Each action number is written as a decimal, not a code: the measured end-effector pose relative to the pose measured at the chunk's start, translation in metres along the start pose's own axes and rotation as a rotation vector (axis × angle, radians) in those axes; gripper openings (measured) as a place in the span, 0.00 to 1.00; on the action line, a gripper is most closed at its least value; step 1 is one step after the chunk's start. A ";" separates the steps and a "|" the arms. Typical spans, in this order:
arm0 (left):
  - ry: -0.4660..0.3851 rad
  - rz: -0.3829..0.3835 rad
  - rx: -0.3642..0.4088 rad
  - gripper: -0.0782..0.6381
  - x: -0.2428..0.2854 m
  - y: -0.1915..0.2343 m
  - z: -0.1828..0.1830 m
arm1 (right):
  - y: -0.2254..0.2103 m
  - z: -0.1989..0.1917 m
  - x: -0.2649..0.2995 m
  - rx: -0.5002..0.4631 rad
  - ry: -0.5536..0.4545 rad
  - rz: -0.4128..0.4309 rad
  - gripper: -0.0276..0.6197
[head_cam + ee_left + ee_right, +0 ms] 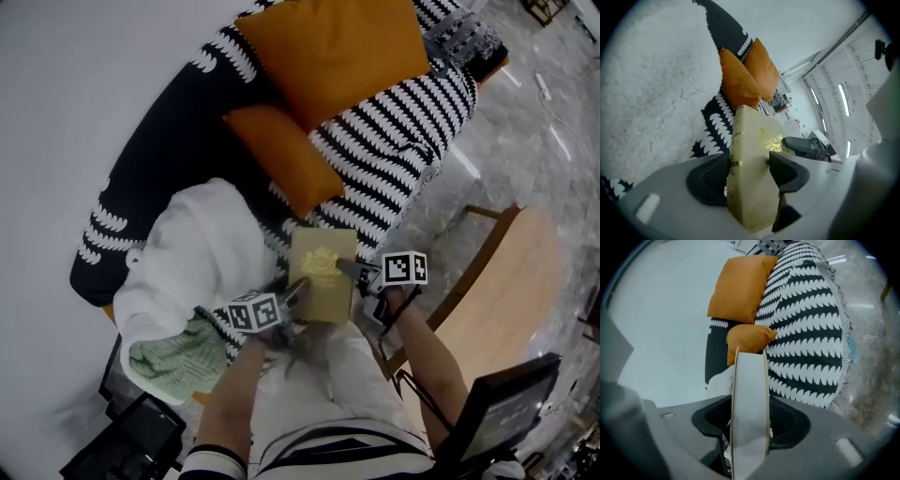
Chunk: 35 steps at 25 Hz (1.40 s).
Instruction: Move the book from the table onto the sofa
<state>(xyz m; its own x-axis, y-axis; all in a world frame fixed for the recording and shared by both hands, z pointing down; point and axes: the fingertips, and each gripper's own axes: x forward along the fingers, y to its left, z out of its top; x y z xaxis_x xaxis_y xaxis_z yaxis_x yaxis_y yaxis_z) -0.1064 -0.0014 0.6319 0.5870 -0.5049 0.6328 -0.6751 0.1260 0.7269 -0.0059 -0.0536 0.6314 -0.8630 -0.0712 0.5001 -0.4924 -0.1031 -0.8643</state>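
The book (322,274) lay flat in mid-frame of the head view, its tan cover with a gold emblem facing up. Its long axis ran from the bottom of the frame toward the top, leaning slightly right. It hung over the near edge of the sofa (403,155), in front of the person's lap; whether it touched the seat could not be told.

The left gripper (298,292) held the book's lower-left, spine side. Its jaws stood partway apart, with the dark pads pressed on the front and back covers. The right gripper (361,272) clamped the opposite, page-edge side in the same way, and its own view showed the white page block filling the gap between its pads.

To the left of the book sat a white fluffy blanket (192,253), with a green knit cloth (173,356) below it. The sofa ran up toward the top right under a black-and-white patterned cover. A small orange cushion (281,155) and a large orange cushion (328,52) leaned toward its back.

Bare patterned seat lay open just above the book, between the small cushion and the sofa's right edge. A round wooden table (511,281) stood close beside the right arm, grey marbled floor (553,131) spread beyond it, and a pale wall (75,94) filled the upper left.
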 end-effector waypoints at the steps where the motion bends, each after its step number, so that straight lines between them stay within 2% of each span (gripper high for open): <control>1: 0.002 0.023 0.005 0.49 0.002 0.003 -0.001 | -0.003 0.001 0.003 -0.006 0.006 -0.009 0.40; 6: 0.007 0.112 0.013 0.46 0.015 0.014 0.002 | -0.014 0.013 0.015 -0.032 -0.002 -0.037 0.40; 12: -0.019 0.170 -0.013 0.46 0.021 0.043 0.006 | -0.028 0.022 0.042 0.014 -0.057 -0.042 0.40; 16: -0.029 0.226 0.015 0.45 0.022 0.051 0.008 | -0.029 0.024 0.050 0.000 -0.077 -0.052 0.40; 19: 0.003 0.305 0.084 0.41 0.022 0.056 0.004 | -0.023 0.019 0.059 -0.115 -0.043 -0.070 0.40; 20: 0.023 0.353 0.130 0.29 0.022 0.058 0.003 | -0.020 0.017 0.062 -0.160 -0.031 -0.077 0.40; 21: 0.042 0.401 0.180 0.11 0.023 0.059 0.002 | -0.017 0.016 0.064 -0.194 -0.027 -0.087 0.40; 23: 0.066 0.445 0.253 0.11 0.027 0.057 0.002 | -0.016 0.019 0.064 -0.221 -0.042 -0.116 0.40; 27: 0.085 0.427 0.290 0.12 0.030 0.055 0.004 | -0.020 0.027 0.065 -0.224 -0.047 -0.167 0.42; 31: 0.158 0.444 0.428 0.12 0.042 0.055 -0.001 | -0.041 0.037 0.054 -0.299 -0.100 -0.332 0.46; 33: 0.179 0.455 0.446 0.12 0.050 0.053 -0.003 | -0.047 0.040 0.045 -0.322 -0.123 -0.379 0.46; 35: 0.163 0.473 0.422 0.12 0.050 0.052 -0.001 | -0.047 0.040 0.041 -0.307 -0.131 -0.367 0.46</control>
<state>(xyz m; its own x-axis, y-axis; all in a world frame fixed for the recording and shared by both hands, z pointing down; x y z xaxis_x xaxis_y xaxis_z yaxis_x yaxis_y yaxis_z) -0.1121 -0.0195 0.7018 0.2215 -0.3371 0.9150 -0.9750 -0.0597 0.2141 -0.0138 -0.0909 0.6948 -0.6145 -0.2107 0.7603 -0.7889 0.1512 -0.5957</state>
